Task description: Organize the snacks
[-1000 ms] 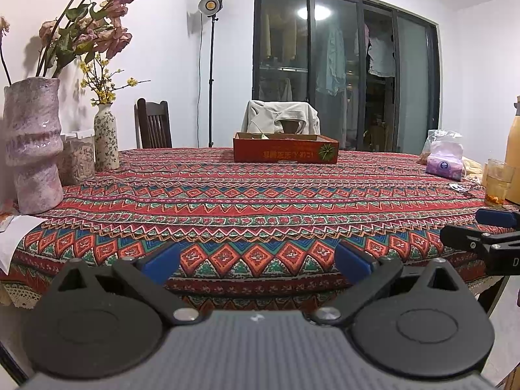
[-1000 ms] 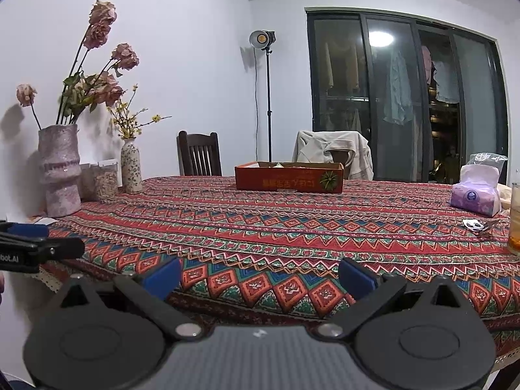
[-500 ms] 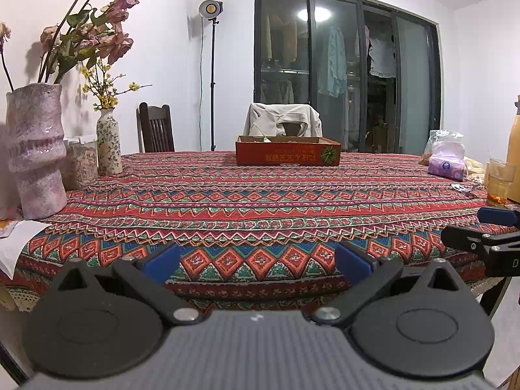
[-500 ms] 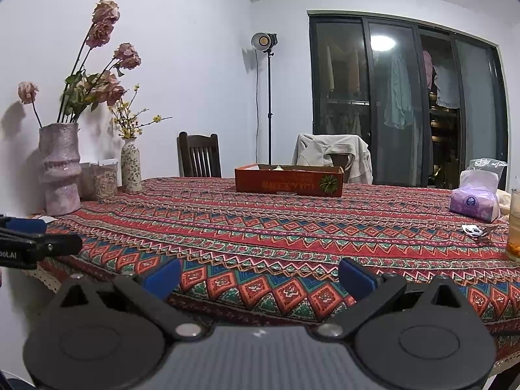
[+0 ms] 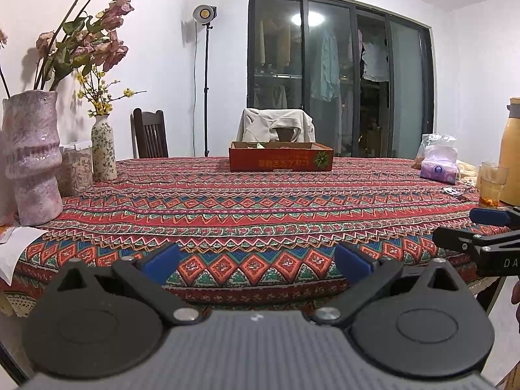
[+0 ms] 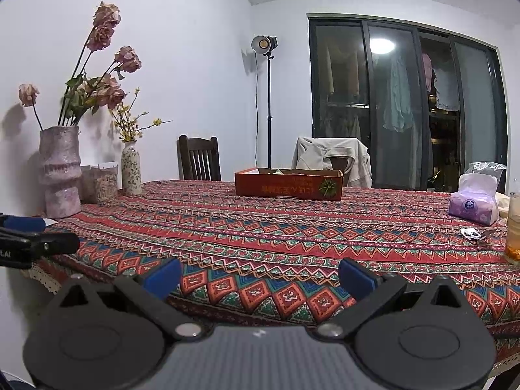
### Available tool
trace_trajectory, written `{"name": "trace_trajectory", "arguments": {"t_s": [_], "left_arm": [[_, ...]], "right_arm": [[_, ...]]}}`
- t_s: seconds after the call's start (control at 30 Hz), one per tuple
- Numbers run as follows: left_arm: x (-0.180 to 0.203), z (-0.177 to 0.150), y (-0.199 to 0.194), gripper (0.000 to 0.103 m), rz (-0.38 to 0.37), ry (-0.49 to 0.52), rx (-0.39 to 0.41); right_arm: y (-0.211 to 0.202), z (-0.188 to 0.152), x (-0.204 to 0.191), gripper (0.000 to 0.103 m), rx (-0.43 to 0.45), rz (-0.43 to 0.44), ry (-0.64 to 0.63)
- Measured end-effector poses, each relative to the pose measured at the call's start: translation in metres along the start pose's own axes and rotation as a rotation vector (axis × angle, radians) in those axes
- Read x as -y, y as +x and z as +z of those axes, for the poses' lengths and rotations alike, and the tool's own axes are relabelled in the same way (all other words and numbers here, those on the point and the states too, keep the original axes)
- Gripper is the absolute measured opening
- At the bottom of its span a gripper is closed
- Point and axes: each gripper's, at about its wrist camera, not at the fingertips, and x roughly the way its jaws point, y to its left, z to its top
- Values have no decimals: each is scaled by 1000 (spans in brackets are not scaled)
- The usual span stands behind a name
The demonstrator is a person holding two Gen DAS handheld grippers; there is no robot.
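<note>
Both tongs spread wide, empty, at near table edge.
Left gripper (image 5: pixel 256 261), right gripper (image 6: pixel 260 276); red box (image 5: pixel 281 160) far across patterned cloth (image 5: pixel 260 201).

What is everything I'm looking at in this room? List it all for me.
Cardboard box: one, red, far middle of table.
Tablecloth: one, red patterned, over table.
Vases: two; large pink and small floral, left edge.
Storage jars: clear, between the vases; count unclear.
Tissue pack: one, purple, right side.
Glass: one, amber drink, right edge.
Flask: one, orange, behind glass.
Chairs: two; dark wood, one jacket-draped.
Lamp stand: one, black, corner.
Left gripper: open, empty.
Right gripper: open, empty.
</note>
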Motion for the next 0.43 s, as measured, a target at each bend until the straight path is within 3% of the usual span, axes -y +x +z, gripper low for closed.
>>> {"name": "trace_trajectory", "arguments": {"t_s": [0.43], "left_arm": [[0,-2,1,103,-26,-12,-5]], "right_arm": [[-2,1,0,103,7,-2,-2]]}}
